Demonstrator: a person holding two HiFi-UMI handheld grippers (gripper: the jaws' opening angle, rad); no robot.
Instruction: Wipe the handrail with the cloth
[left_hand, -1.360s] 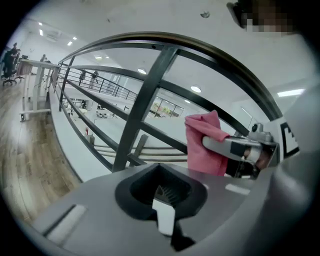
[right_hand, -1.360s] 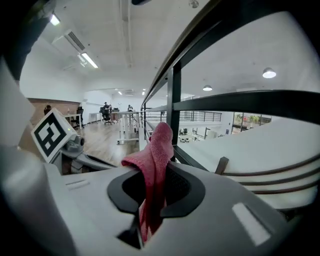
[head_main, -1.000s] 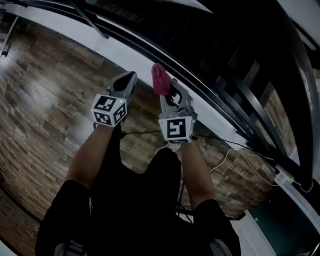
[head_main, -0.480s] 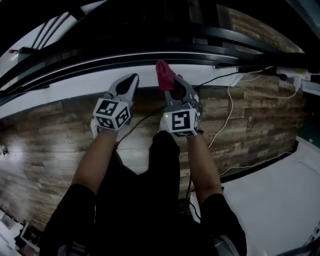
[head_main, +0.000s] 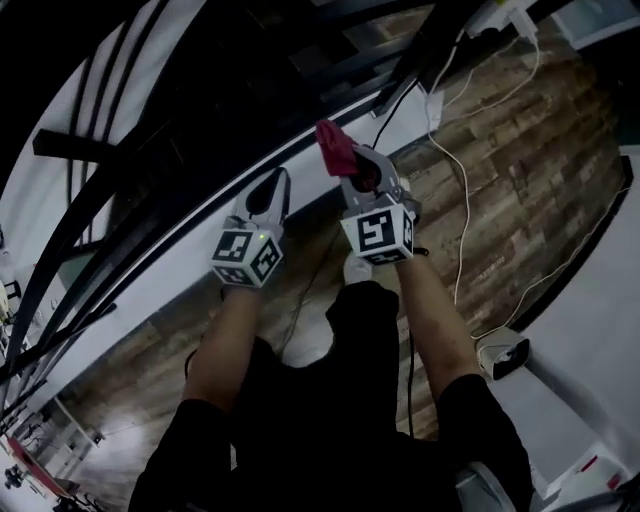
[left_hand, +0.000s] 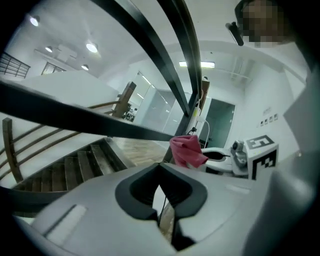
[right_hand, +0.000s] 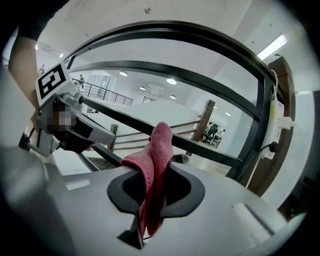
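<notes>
Head view: looks steeply down on two bare forearms, each ending in a gripper. Places the left gripper (head_main: 275, 186) pointing toward the dark handrail (head_main: 150, 230), with its tips drawn in to a narrow point and nothing seen between them. Places the right gripper (head_main: 357, 168) just beside it, clamped on a pink cloth (head_main: 334, 147) that stands bunched above the tips, near the dark bars. Cannot settle from here whether cloth and bar touch. Shows a wood-plank floor (head_main: 520, 170) underneath, with a white cable (head_main: 455, 200) trailing over it on the right.

Left gripper view: looks along the jaws, which are drawn together to a thin slit and hold nothing. Shows dark bars crossing overhead and ahead, and wooden stairs (left_hand: 75, 170) low on the left. Catches the pink cloth beyond the jaws, held up by the other gripper, close against a slanting bar.

Right gripper view: looks along the jaws, which are pressed onto the cloth. Shows one fold rising above them and the rest hanging down through the gap. Shows the curved top rail arching well above, and a lower bar passing behind the cloth's raised tip.
</notes>
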